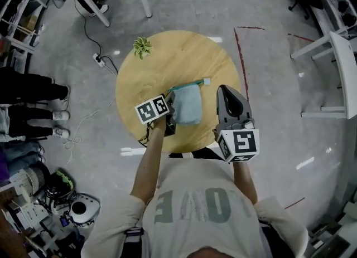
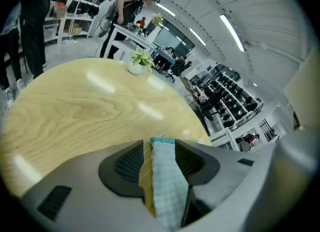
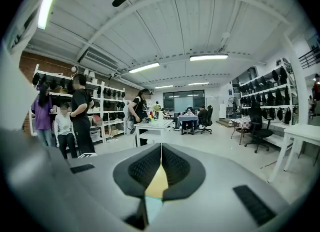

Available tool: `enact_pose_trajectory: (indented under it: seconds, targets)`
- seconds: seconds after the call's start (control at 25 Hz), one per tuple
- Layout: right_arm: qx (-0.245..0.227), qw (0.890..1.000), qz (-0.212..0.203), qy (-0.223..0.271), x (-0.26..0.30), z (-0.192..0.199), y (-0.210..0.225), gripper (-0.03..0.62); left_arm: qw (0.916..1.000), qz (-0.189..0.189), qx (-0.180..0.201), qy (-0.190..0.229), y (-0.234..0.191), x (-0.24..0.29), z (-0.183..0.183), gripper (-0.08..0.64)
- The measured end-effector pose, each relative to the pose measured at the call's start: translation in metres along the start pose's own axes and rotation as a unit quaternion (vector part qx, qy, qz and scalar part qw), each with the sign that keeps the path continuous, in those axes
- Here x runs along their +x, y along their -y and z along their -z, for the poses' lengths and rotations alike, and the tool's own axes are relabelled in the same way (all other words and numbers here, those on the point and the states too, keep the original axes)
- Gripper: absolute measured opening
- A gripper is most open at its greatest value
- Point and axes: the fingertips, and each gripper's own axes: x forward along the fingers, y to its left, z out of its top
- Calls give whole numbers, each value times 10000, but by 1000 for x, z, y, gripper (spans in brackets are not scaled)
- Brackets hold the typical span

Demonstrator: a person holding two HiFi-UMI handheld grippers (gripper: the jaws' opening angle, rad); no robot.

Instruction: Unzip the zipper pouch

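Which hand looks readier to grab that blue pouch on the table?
Left. The pouch lies between the open jaws of the left gripper, so it probably only needs to close. The right gripper is shut, empty, beside the pouch.

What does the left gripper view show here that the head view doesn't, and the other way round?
Only the left gripper view: the left gripper has its jaws apart, with the teal pouch standing between them. Only the head view: the right gripper to the right of the pouch, and the whole round table. Both: pouch, table and small plant.
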Motion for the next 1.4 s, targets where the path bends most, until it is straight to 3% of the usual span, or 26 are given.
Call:
enact_pose_trajectory:
  seconds: [0.36,0.6,0.88,1.2,1.4]
  targets:
    - [44,9999,96,-73,-4,8,12,29,9992,99,-252,-306,2,17,10,192]
    - [-15,9999,106,-101,-6,10,13,29,9984,50,-436,-349,-4,24,13,81]
    - [-43,9998,131,-114,-9,9,12,29,9975,171,-591,-356,-2,24,12,43]
    - [-107,9999,60,110,-13,-1,10,29,9982,372,-182,437,26,-6,-28,29]
    - [-242,9987,-9,442,-9,-25,6,29,9902,630,258,1216,61,-43,-84,29]
